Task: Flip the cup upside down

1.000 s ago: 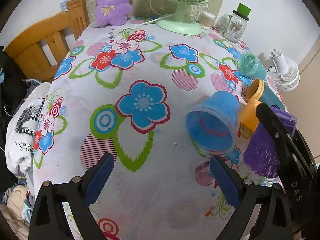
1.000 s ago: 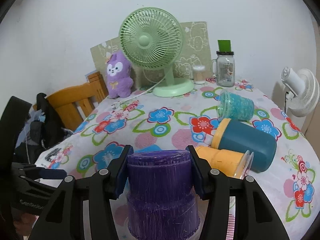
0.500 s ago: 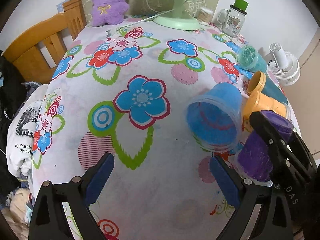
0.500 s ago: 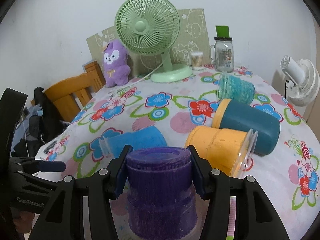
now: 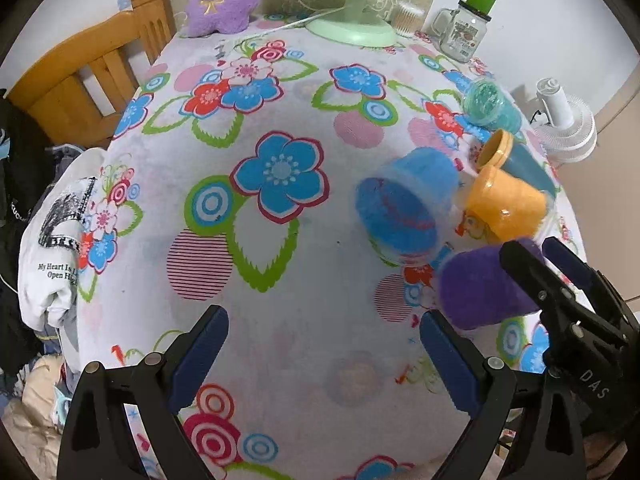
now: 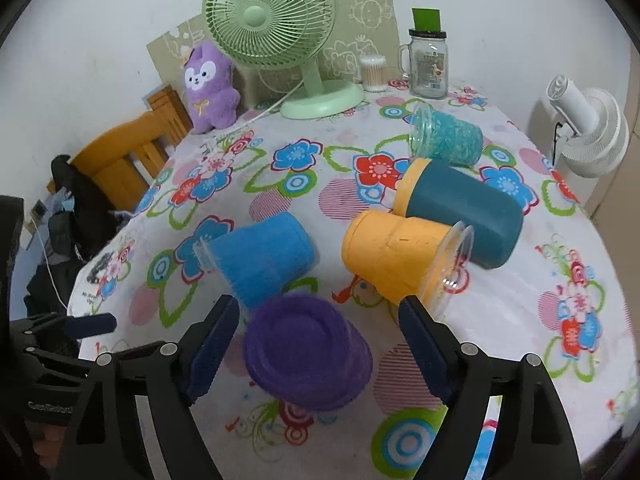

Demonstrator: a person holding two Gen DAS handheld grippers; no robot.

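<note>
On the floral tablecloth (image 6: pixel 500 320), right tool (image 6: pixel 316 344) (spread wide) flanks the upturned purple cup (image 6: pixel 306 358), left tool (image 5: pixel 324 356) gaping empty

We see a plain white wall (image 6: pixel 100 20) at twelve o'clock behind the table (image 6: pixel 500 320) with its flowered cloth. A wooden chair (image 6: pixel 124 160) stands at nine o'clock, a white floor fan (image 6: pixel 588 132) at three o'clock.
</note>
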